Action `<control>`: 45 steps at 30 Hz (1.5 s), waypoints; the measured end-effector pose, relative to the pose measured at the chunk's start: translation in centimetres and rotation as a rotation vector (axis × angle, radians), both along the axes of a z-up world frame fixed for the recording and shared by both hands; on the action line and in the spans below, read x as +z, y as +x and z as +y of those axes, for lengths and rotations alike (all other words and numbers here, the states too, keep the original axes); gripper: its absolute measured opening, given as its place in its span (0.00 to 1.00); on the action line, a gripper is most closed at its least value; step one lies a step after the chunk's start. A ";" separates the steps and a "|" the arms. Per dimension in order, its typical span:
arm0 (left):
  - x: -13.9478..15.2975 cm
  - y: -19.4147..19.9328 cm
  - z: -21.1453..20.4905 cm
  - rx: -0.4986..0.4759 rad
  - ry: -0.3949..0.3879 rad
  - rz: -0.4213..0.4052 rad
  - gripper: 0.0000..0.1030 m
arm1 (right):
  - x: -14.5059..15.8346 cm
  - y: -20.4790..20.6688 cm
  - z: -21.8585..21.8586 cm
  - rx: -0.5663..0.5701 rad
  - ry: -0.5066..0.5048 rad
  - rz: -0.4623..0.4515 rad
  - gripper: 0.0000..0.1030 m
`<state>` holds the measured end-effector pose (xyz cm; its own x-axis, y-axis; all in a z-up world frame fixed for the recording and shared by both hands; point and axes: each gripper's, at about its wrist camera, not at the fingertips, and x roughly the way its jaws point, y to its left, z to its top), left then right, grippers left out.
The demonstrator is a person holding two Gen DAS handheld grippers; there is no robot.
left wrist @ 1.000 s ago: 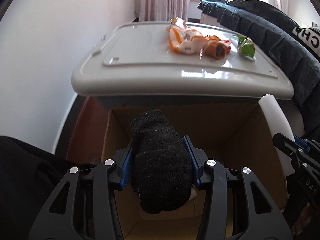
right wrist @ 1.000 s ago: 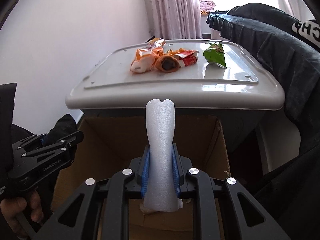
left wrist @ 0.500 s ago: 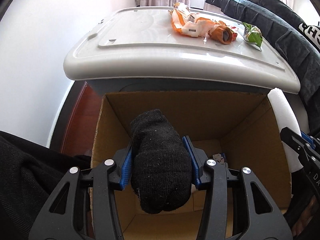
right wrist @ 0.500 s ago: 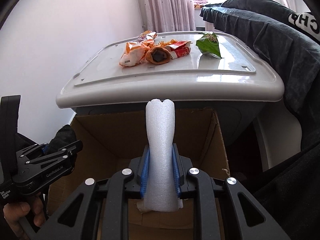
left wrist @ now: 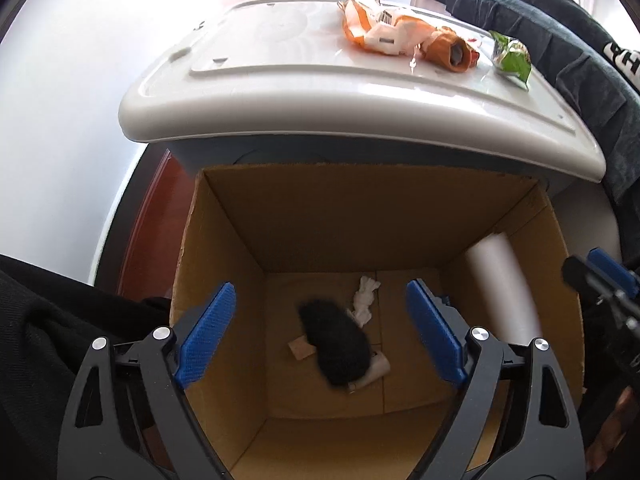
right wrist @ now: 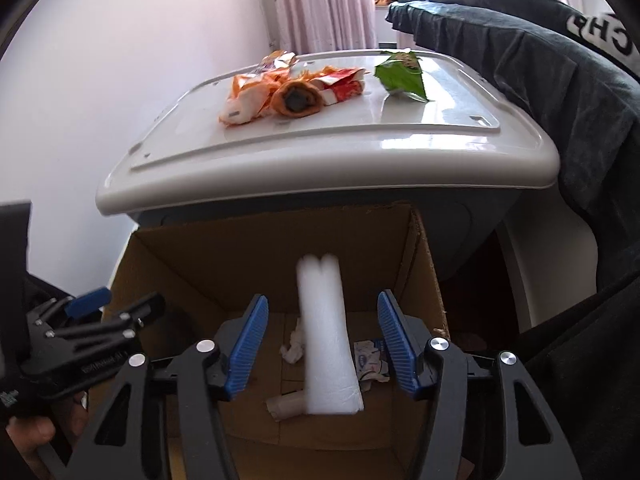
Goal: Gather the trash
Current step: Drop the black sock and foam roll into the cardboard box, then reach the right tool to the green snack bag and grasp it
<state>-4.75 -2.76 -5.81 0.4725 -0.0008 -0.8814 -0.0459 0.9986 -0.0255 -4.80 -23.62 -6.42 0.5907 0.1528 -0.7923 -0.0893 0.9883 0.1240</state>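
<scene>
Both sets of jaws are opening over the cardboard box (left wrist: 224, 240). The black glove (left wrist: 334, 342) lies below the left gripper (left wrist: 320, 336); the white foam piece (right wrist: 326, 336) hangs blurred between the right gripper (right wrist: 322, 344) pads, touching neither. Wrappers (right wrist: 280, 92) lie at twelve o'clock.

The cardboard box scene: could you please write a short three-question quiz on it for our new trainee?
1. True or false: the black glove is clamped between the left gripper's pads.
2. Which colour is the wrapper lying apart from the other wrappers on the white lid? A) blue B) green C) black
3. Fill in: the white foam roll is between the right gripper's opening jaws, above the cardboard ____.

Key:
1. False: the glove is blurred, down inside the cardboard box; the left jaws are opening with nothing between them.
2. B, the green wrapper.
3. box; the pads stand clear of the roll.
</scene>
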 end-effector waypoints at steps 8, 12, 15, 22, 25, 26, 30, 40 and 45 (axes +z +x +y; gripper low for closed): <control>-0.2 0.2 0.2 0.009 -0.016 0.010 0.82 | 0.2 0.0 -1.3 -0.053 0.045 -0.007 0.56; 0.1 0.5 0.3 0.007 -0.034 0.001 0.82 | 1.0 0.6 -1.6 -0.053 0.078 -0.003 0.56; 0.8 0.9 0.0 -0.006 -0.042 -0.025 0.82 | 2.0 1.6 -2.0 -0.054 0.095 -0.013 0.56; 3.3 3.7 -1.4 -0.030 -0.037 -0.117 0.83 | 6.7 9.0 -3.6 -0.060 0.073 -0.092 0.59; 4.1 5.4 -1.4 -0.006 -0.060 -0.158 0.83 | 8.4 13.0 -4.4 -0.077 0.041 -0.121 0.60; 4.2 5.6 -1.5 0.002 -0.060 -0.172 0.83 | 8.8 14.5 -4.6 -0.085 0.025 -0.125 0.60; 3.5 5.5 -1.2 0.019 -0.026 -0.184 0.83 | 9.2 19.3 -5.7 -0.129 0.002 -0.128 0.62; 2.2 5.3 0.1 0.073 -0.092 -0.123 0.83 | 6.1 28.2 -6.7 -0.163 0.020 -0.024 0.65; 1.9 5.4 0.3 0.083 -0.078 -0.120 0.83 | 3.9 31.2 -7.2 -0.186 0.012 0.018 0.65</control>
<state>0.61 -2.43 -3.94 0.5753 -0.0242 -0.8176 -0.1199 0.9863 -0.1135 26.35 -30.77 -2.49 0.5954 0.0516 -0.8017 0.0976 0.9859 0.1359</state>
